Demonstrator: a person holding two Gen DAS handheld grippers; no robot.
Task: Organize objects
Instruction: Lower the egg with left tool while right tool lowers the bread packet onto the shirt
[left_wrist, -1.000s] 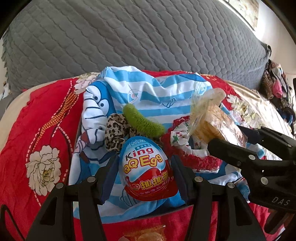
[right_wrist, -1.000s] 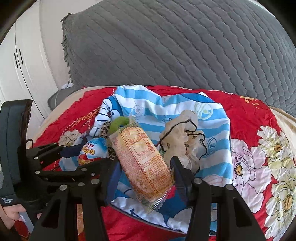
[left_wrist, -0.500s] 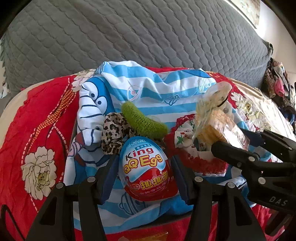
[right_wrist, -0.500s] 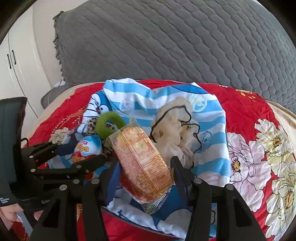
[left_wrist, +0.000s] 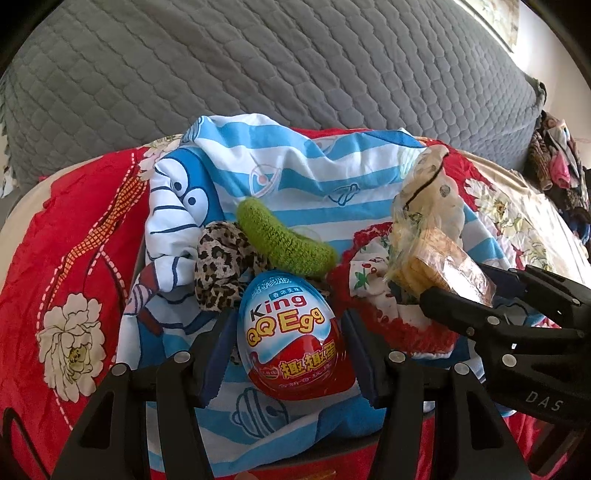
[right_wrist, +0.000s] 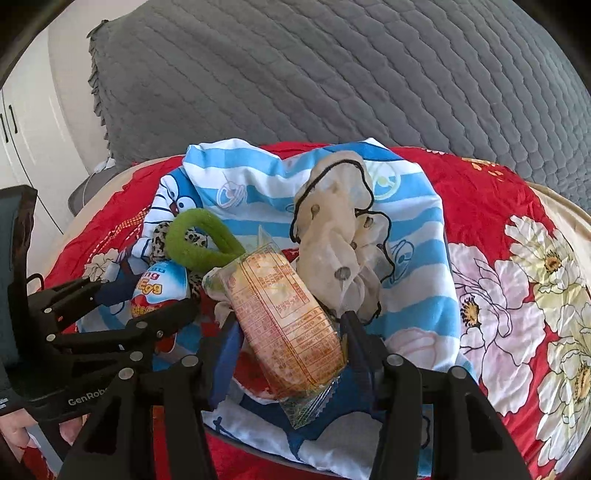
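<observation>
My left gripper (left_wrist: 288, 350) is shut on a red, white and blue King QQ Egg (left_wrist: 290, 336), held over a blue-striped Doraemon cloth (left_wrist: 295, 177). My right gripper (right_wrist: 288, 350) is shut on a clear-wrapped cracker packet (right_wrist: 284, 317), also seen in the left wrist view (left_wrist: 439, 266). The egg also shows in the right wrist view (right_wrist: 159, 284). On the cloth lie a green hair tie (left_wrist: 284, 240), a leopard scrunchie (left_wrist: 221, 262), a red-trimmed floral scrunchie (left_wrist: 373, 291) and a cream dotted scrunchie (right_wrist: 340, 229).
The cloth lies on a red floral bedspread (right_wrist: 498, 266). A grey quilted cover (left_wrist: 258, 66) rises behind. A white cabinet (right_wrist: 22, 122) stands at the left. A pile of clothes (left_wrist: 557, 166) lies at the far right.
Both grippers moved forward and slightly up over the cloth, still holding their items. The cream scrunchie now appears closer to the cracker packet.
</observation>
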